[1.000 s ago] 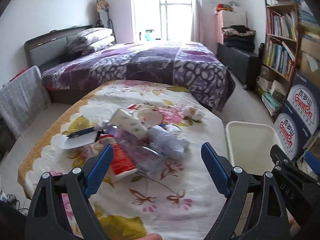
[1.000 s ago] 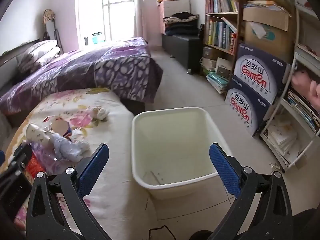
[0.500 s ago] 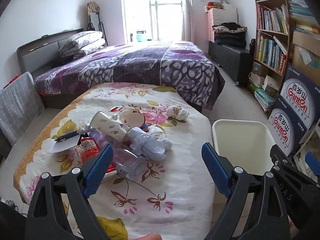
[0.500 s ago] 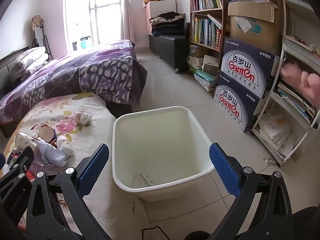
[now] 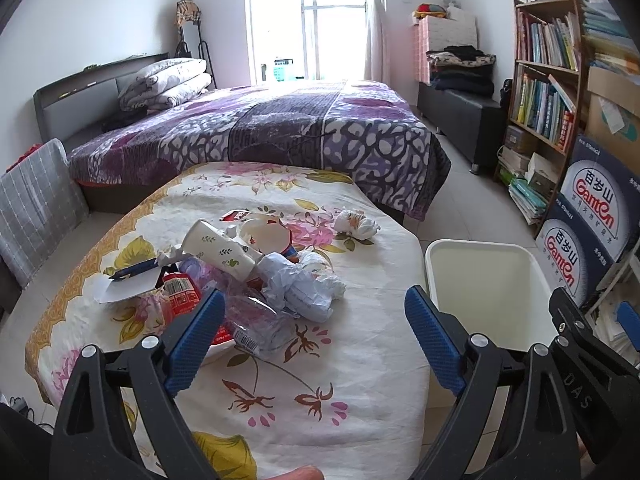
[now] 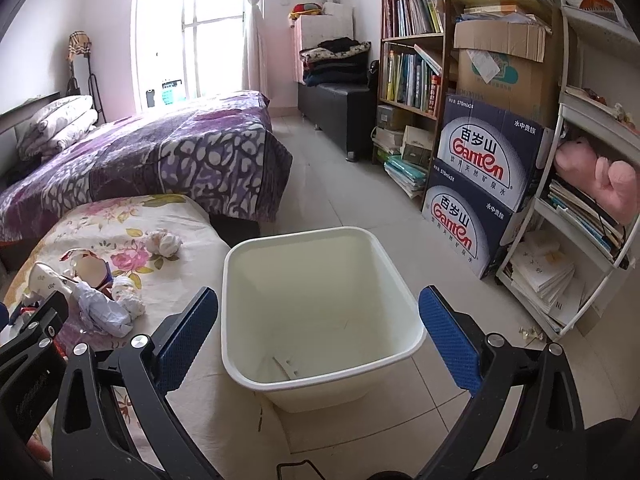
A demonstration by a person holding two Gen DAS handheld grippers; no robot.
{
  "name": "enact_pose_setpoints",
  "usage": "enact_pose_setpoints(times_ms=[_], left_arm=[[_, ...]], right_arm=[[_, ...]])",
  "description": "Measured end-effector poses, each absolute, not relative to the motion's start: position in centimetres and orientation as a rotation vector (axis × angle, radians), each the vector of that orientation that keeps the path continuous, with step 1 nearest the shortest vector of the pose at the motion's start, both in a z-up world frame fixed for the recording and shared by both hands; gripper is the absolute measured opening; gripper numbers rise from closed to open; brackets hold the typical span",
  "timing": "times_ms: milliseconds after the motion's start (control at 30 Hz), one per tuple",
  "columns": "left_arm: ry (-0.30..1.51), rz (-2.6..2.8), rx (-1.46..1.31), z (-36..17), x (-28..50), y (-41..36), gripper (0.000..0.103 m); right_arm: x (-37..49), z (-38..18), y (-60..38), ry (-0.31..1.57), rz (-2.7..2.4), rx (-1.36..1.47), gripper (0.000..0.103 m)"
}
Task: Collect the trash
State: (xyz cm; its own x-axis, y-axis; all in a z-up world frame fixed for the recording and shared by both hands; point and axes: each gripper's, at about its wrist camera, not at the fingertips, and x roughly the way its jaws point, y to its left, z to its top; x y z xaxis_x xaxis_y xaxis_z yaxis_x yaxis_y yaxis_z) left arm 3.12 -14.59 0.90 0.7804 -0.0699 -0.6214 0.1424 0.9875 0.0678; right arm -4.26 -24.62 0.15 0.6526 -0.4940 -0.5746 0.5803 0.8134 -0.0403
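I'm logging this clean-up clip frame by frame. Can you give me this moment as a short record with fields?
setting: bedroom, low table under a floral cloth
trash: heap on the cloth: paper cup, crumpled paper, clear bottle, red wrapper
stray piece: tissue wad, apart from the heap
bin: white bin on the floor beside the table, nearly empty
left gripper: jaws open, holding nothing, facing the heap
right gripper: jaws open, holding nothing, above the bin
progress: no trash picked up yet
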Motion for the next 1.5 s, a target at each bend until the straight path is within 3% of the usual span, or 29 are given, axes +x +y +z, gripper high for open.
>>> enact_pose_setpoints(times_ms=[1500], left_arm=[[0.712,-0.129,0.104,-0.5,3.1,-10.1,0.091]], right_arm=[[-4.9,-0.5,-24.3,0.617,-0.614,0.166,0.096]])
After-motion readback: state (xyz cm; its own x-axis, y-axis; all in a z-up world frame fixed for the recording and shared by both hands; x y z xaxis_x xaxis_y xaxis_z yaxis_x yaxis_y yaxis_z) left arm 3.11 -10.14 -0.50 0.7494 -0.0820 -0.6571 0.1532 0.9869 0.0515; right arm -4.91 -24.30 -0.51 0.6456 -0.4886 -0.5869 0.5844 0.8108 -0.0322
